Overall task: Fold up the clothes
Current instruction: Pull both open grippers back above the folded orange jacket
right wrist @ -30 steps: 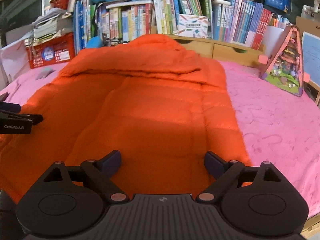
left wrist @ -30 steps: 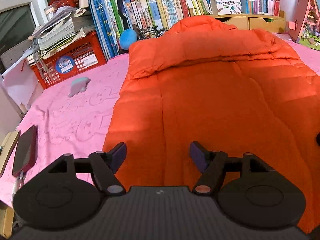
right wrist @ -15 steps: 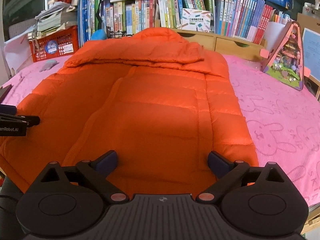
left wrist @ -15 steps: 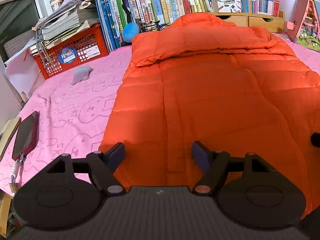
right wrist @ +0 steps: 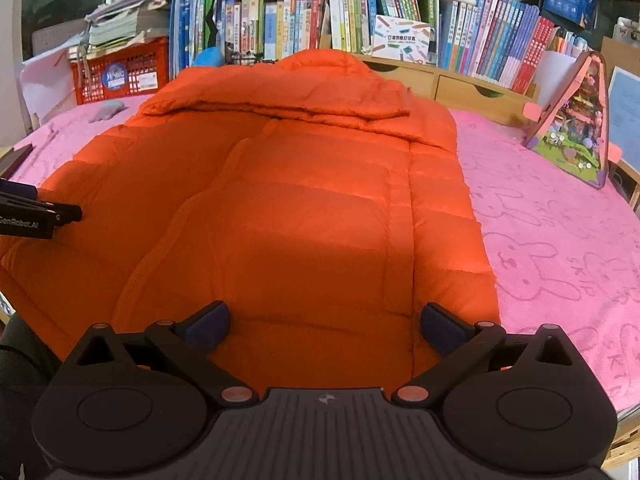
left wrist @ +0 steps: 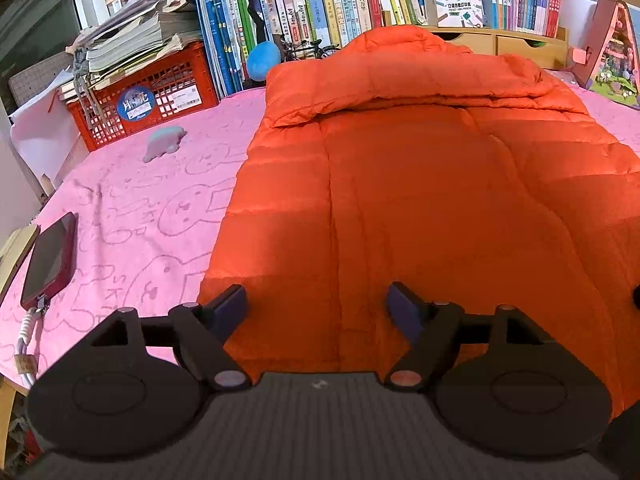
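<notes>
An orange puffer jacket (left wrist: 420,184) is laid flat on the pink bunny-print cloth (left wrist: 132,208), hood end toward the bookshelf (left wrist: 320,4). The left gripper (left wrist: 316,308) is held above the jacket's near left hem, jaws opening, nothing between them. The right gripper (right wrist: 324,322) is held above the near right hem, jaws opening wide, nothing clamped. Left gripper's tip is seen at the left edge of the right wrist view. A red phone (left wrist: 50,260) with a cord is lying near the cloth's left edge. A small grey toy (left wrist: 164,142) is placed well left of the jacket. A red crate (left wrist: 140,92) stacked with papers is behind it. A triangular toy house (right wrist: 572,120) is standing right of the jacket, apart from it. The hems are not blocked by anything.
</notes>
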{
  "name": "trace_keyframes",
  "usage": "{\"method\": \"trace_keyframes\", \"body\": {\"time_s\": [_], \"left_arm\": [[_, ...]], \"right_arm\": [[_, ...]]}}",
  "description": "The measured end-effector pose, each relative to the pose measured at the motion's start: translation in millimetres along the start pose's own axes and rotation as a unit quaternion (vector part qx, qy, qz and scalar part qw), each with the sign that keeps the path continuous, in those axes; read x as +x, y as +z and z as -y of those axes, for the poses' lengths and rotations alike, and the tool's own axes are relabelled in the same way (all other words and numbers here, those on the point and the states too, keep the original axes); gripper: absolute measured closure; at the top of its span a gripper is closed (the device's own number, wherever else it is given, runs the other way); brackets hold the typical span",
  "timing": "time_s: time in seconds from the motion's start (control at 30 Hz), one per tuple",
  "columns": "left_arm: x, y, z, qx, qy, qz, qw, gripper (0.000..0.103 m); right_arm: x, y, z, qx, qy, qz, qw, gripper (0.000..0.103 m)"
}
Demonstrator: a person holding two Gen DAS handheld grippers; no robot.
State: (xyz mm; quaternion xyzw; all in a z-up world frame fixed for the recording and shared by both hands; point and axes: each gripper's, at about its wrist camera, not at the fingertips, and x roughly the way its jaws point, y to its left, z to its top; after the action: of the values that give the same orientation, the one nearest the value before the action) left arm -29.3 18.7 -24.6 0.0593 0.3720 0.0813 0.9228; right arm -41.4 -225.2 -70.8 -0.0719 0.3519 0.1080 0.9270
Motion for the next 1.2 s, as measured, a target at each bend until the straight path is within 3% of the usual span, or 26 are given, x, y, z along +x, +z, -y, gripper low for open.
{"method": "trace_keyframes", "body": {"time_s": [0.57,1.2], "left_arm": [[-19,-9,4,-0.006,0.000,-0.015,0.9999,0.024],[-46,-29,11,0.013,-0.016,-0.026,0.9994,0.025]], "right_arm": [[-8,-4,-5,-0.004,-0.008,-0.001,1.000,0.000],[-31,-31,-23,-0.070,-0.012,-0.023,0.997,0.000]]}}
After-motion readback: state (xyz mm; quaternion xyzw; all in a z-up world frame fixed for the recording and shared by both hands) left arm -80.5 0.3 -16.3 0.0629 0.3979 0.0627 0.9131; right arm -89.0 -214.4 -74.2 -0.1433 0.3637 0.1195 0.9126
